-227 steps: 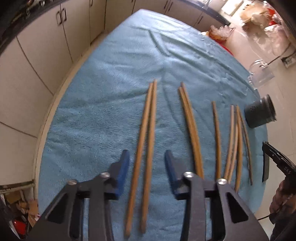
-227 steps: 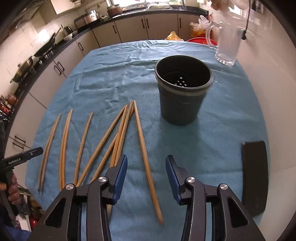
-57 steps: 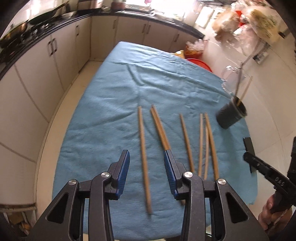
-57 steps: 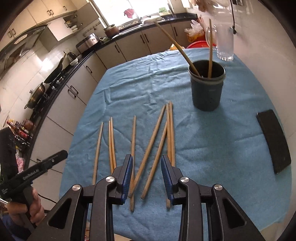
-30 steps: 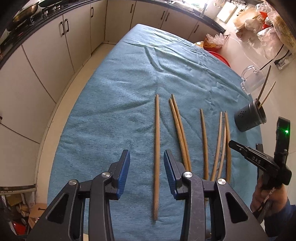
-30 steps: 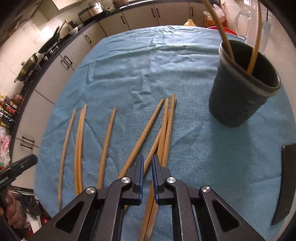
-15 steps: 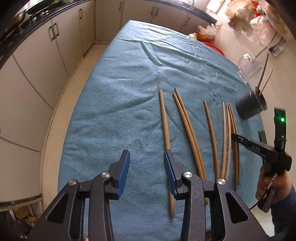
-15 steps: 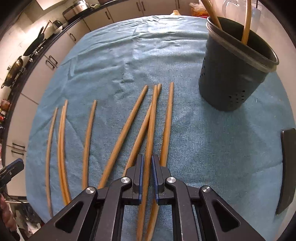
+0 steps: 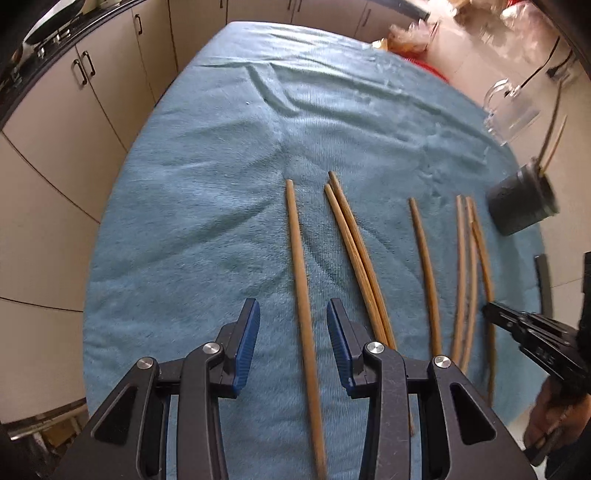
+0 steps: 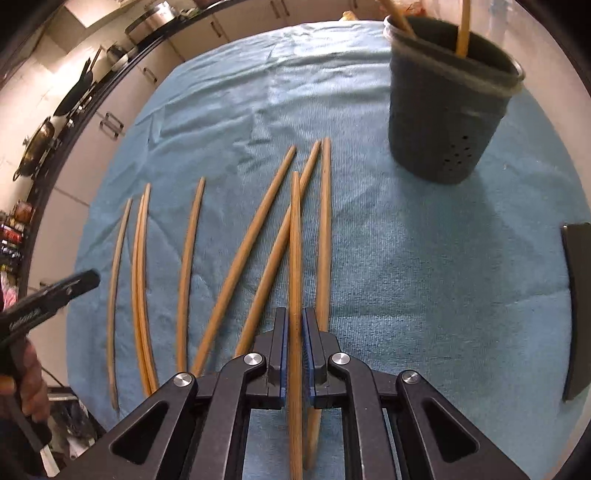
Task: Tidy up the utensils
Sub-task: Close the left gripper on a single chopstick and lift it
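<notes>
Several wooden chopsticks lie in a row on the blue towel (image 9: pixel 221 192). My left gripper (image 9: pixel 293 334) hangs open low over the towel, and the leftmost chopstick (image 9: pixel 300 273) runs between its blue pads (image 9: pixel 248 343) untouched. My right gripper (image 10: pixel 295 341) is shut on one chopstick (image 10: pixel 295 251), which points forward above the loose chopsticks (image 10: pixel 255 236). The dark perforated holder (image 10: pixel 450 110) stands at the right back with two chopsticks (image 10: pixel 463 26) upright in it. The other hand's gripper shows as a black tip at each view's edge.
A clear glass mug (image 9: pixel 511 110) stands behind the holder (image 9: pixel 522 206). A flat black object (image 10: pixel 578 314) lies at the towel's right edge. Kitchen cabinets (image 9: pixel 92 96) run along the left, beyond the table's edge. A hand (image 10: pixel 29 373) holds the left tool.
My left gripper sank and shifted, so the leftmost chopstick now lies between its jaws. The right gripper keeps its grip; its chopstick's tip has risen above the others and the holder looks nearer.
</notes>
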